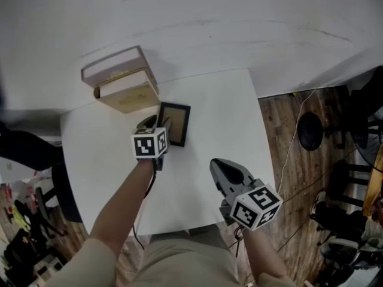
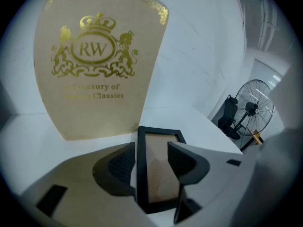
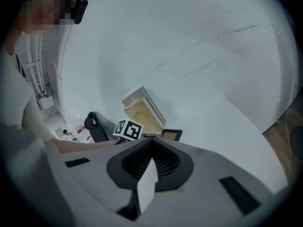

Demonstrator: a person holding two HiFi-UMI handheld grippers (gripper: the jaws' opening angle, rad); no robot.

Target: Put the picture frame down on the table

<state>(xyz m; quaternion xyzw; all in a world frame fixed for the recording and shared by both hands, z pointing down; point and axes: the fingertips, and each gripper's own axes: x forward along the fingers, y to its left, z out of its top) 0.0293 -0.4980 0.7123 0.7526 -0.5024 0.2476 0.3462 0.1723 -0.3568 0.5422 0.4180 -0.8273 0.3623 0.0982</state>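
Observation:
The picture frame [image 1: 175, 123], black-edged with a brown middle, lies flat on the white table [image 1: 221, 112], just right of a stack of two books [image 1: 122, 79]. My left gripper [image 1: 160, 125] hangs over the frame's left edge. In the left gripper view its jaws stand open astride the frame's [image 2: 158, 174] left bar, pads apart from it, with the tan gold-printed book [image 2: 94, 65] right behind. My right gripper [image 1: 215, 163] hovers shut and empty above the table's front right; from its view [image 3: 151, 143] I see the frame [image 3: 171, 134] and books [image 3: 142, 110] farther off.
The table's right edge [image 1: 263, 142] drops to a wooden floor with cables and a round black base [image 1: 310, 130]. A standing fan [image 2: 253, 110] and a dark chair stand beyond the table. A white wall backs the books. Bare tabletop lies between the two grippers.

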